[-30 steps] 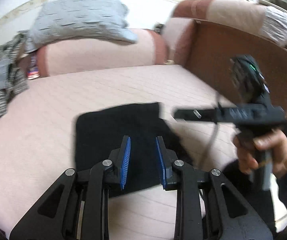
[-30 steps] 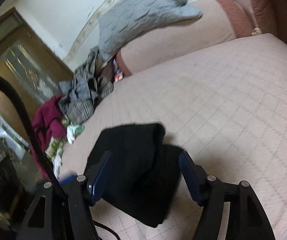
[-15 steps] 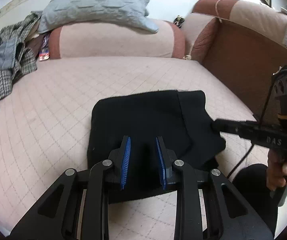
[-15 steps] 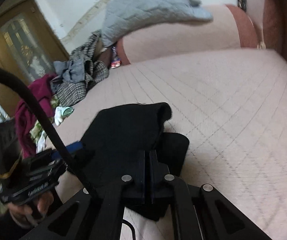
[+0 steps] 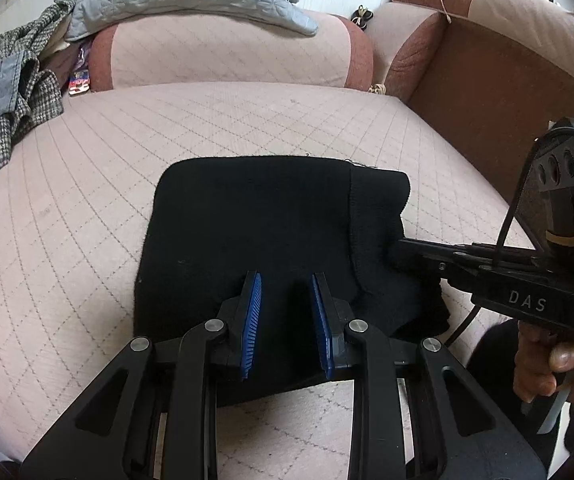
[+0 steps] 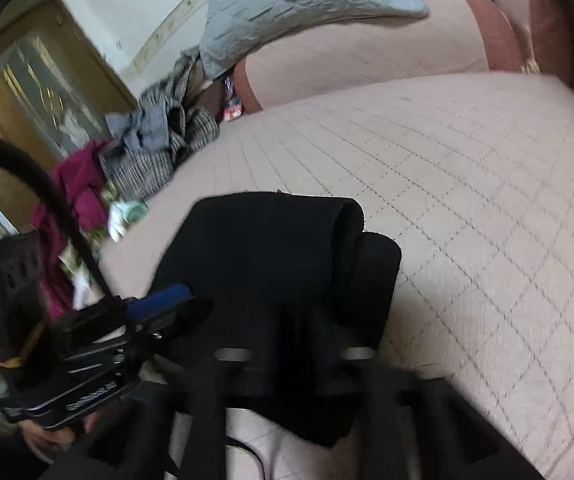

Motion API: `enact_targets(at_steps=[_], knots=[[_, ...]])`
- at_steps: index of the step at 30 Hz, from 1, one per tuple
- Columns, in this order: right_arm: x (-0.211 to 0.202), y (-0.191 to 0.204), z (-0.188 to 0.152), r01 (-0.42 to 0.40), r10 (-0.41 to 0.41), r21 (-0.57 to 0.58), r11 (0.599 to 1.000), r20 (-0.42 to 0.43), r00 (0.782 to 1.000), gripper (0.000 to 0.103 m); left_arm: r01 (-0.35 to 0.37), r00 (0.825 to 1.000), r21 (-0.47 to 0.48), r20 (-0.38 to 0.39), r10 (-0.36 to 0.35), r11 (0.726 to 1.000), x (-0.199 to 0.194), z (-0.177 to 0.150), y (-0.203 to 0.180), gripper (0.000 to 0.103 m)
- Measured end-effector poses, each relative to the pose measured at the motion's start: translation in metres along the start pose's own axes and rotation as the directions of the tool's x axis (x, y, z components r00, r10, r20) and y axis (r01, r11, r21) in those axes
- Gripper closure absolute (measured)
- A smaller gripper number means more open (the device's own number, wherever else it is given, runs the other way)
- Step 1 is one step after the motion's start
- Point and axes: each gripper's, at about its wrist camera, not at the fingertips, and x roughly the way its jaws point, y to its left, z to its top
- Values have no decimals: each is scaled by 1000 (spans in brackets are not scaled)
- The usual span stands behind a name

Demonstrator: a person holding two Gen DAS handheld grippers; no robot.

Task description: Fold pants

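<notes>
A quilted pink sofa (image 5: 247, 120) carries the pants (image 5: 255, 232) — black, soft knit, folded into a thick rectangle near its front edge. The left gripper (image 5: 285, 312) hovers over them, its ribbed blue fingers (image 5: 251, 312) released. The right gripper (image 5: 411, 252) pinches the pants' right edge — fingers clenched on cloth.
</notes>
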Motion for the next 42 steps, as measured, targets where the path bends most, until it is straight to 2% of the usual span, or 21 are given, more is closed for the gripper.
enact_targets(at_steps=[4,7,11,15,19,23,27,29,37,42], knots=[[-23,0,2,-37,37,-5,999,37,999,99,19,999,2,38,-19,1000,-17,6,-4,79],[-46,-6,-2,-27,28,-19,999,50,998,99,4,998,-2,65,-3,1000,-19,6,-3,79],[-18,-18,-14,49,-49,4,999,-19,999,99,-17,1000,-40,14,18,999,6,-2,2,79],[-22,-18,-10,46,-46,35,998,7,999,98,-26,999,-24,23,26,999,2,-2,-1,79],[-45,-20,-6,109,-111,34,993,53,992,95,-38,999,-39,33,39,999,-6,7,1,79],[-59,-8,2,73,-74,17,997,108,991,93,-69,997,-39,44,71,997,-8,18,4,79],[-46,7,10,49,-49,-3,999,117,992,82,-95,995,-49,25,96,994,0,27,9,79],[-36,18,13,65,-61,-24,998,117,991,80,-102,994,-44,19,103,994,5,29,11,79],[-7,13,25,115,-113,-15,993,113,987,79,-134,991,-13,26,135,991,20,44,12,79],[10,-6,23,109,-112,50,993,64,992,79,-132,991,-5,20,132,991,32,46,15,79]])
